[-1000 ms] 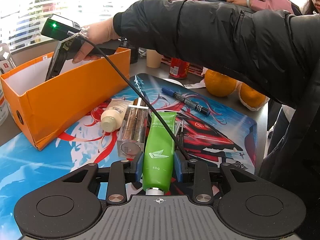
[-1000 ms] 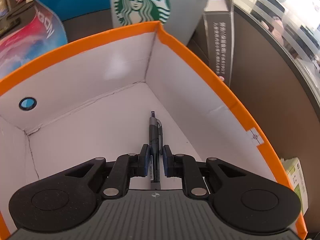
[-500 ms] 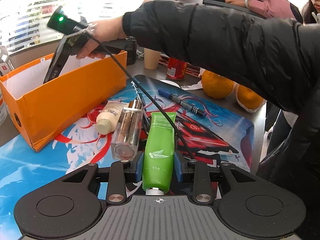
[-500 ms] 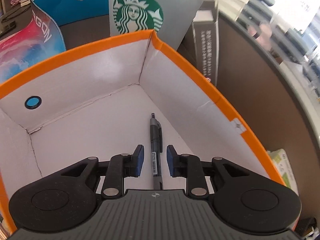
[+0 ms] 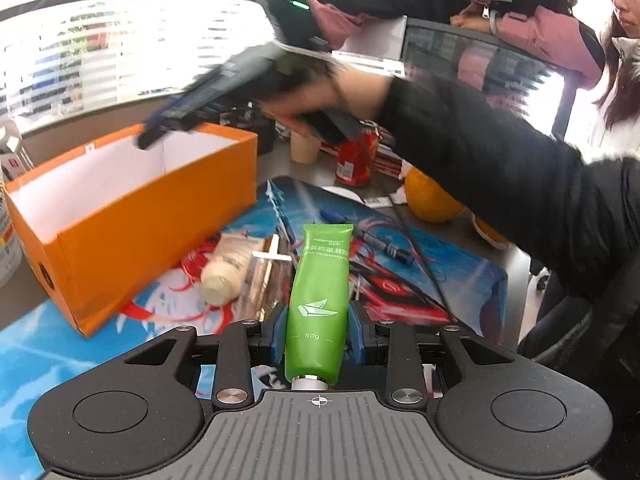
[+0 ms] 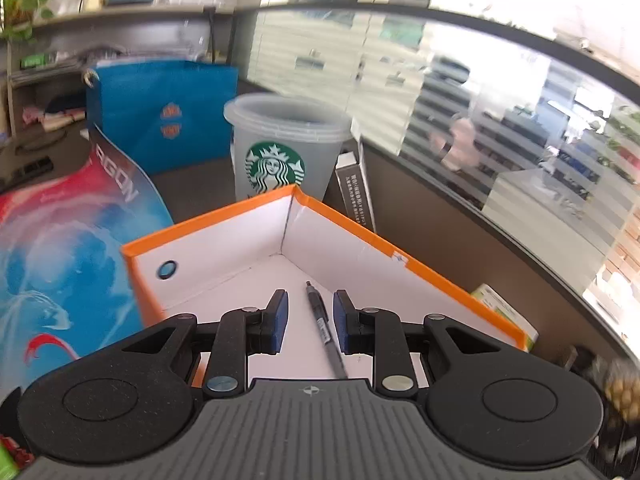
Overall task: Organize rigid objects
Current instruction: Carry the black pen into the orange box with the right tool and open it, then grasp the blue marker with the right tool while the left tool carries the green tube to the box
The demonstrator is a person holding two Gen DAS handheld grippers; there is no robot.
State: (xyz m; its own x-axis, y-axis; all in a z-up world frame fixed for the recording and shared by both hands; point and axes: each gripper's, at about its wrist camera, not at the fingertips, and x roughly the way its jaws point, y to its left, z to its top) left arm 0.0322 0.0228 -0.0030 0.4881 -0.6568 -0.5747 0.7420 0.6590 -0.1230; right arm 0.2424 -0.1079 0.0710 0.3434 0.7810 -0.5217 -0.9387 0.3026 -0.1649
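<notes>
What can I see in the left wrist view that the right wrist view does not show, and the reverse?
Only the left wrist view shows the green tube clamped in the left gripper, plus the cream bottle and blue marker on the mat.

Only the right wrist view shows the pen lying inside the box, below the open right gripper, and the Starbucks cup.

Both show the orange box.

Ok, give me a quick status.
Left gripper shut on green tube. Right gripper open above orange box; pen inside. Nothing blocking.
</notes>
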